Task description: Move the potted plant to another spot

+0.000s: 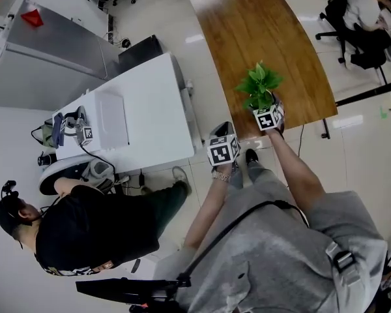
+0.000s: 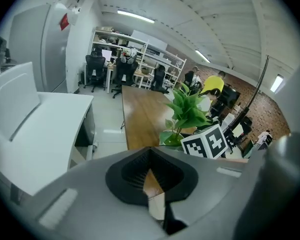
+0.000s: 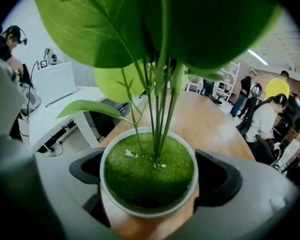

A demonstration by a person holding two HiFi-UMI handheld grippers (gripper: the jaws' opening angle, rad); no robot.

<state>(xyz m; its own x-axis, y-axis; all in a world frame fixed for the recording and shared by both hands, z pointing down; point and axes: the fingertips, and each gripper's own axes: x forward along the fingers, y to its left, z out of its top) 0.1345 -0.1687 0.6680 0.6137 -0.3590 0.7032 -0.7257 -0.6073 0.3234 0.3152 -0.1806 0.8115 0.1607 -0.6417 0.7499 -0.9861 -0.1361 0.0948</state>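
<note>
The potted plant is a small white pot of green moss with broad leaves on thin stems. My right gripper is shut on the pot, one jaw at each side. In the head view the plant sits over the near edge of the wooden table. I cannot tell whether the pot rests on the wood or hangs just above it. My left gripper is left of the plant, over the floor beside the table's corner. Its jaws stand shut with nothing between them.
A white table with a white box stands to the left. A person in black crouches at its near end. A grey cabinet is at the far left. Office chairs and seated people are beyond the wooden table.
</note>
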